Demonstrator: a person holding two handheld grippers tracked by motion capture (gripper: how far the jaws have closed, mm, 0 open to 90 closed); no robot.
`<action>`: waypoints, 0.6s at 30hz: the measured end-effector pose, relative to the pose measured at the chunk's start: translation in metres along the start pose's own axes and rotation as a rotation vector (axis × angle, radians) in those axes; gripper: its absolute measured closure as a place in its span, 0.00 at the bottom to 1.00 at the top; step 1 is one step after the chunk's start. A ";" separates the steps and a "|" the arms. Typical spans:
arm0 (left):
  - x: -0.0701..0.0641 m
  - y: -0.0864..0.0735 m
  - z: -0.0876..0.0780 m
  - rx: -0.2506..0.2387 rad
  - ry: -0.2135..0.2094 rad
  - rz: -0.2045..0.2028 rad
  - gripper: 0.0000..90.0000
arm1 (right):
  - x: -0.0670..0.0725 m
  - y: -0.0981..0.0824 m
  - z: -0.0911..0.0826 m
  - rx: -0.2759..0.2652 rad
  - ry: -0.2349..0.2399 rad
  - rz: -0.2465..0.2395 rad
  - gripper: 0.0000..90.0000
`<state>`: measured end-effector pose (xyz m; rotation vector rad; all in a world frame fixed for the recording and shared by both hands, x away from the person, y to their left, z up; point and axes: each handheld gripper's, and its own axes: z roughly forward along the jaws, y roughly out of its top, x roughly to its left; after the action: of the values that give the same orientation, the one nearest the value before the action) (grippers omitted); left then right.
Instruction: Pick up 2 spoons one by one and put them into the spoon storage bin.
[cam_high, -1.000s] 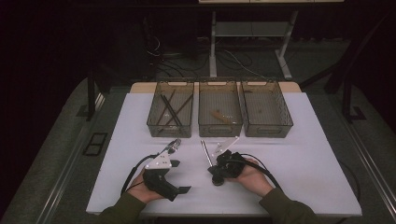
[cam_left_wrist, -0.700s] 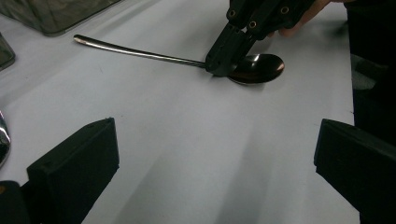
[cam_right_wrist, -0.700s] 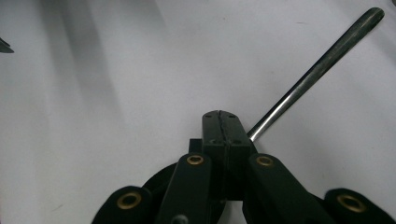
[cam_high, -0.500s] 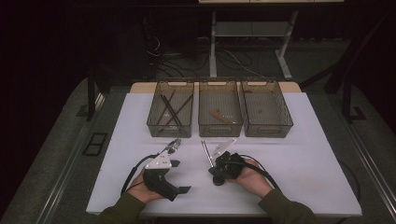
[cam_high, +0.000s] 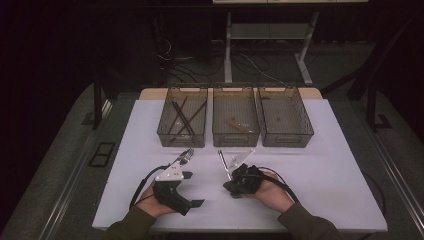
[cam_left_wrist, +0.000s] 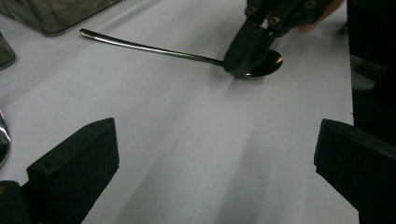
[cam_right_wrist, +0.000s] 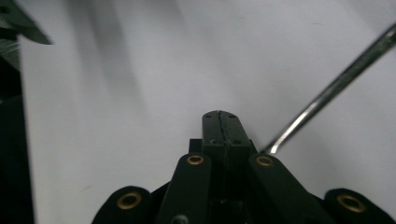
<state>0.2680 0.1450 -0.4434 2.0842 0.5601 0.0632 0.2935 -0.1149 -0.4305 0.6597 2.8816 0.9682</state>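
Observation:
A metal spoon (cam_high: 224, 161) lies on the white table, its handle pointing toward the bins. My right gripper (cam_high: 230, 186) is shut, and its tips rest on the spoon's bowl (cam_left_wrist: 261, 65). In the right gripper view the jaws (cam_right_wrist: 221, 125) press together with no gap, and the spoon's handle (cam_right_wrist: 327, 98) runs out from under them to the right. My left gripper (cam_high: 192, 190) rests on the table to the left, its jaws wide open (cam_left_wrist: 215, 154) around bare tabletop. A shiny fork-like utensil (cam_high: 186, 156) lies just beyond it.
Three clear bins stand in a row at the back: the left bin (cam_high: 182, 143) holds dark sticks, the middle bin (cam_high: 236, 144) a small brown piece, and the right bin (cam_high: 287, 144) little I can make out. The table's front edge (cam_high: 240, 229) is close to both hands.

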 end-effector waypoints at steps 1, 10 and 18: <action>0.000 0.000 0.000 0.001 0.000 0.001 0.00 | 0.003 0.000 -0.001 0.000 0.011 0.000 1.00; -0.001 0.000 0.000 0.001 0.000 0.002 0.00 | 0.022 -0.007 0.001 0.042 0.044 -0.012 1.00; 0.000 0.000 0.000 0.001 0.000 -0.001 0.00 | 0.017 -0.012 -0.003 0.064 0.007 -0.004 1.00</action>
<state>0.2676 0.1447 -0.4433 2.0844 0.5611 0.0624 0.2725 -0.1188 -0.4332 0.6558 2.9295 0.8836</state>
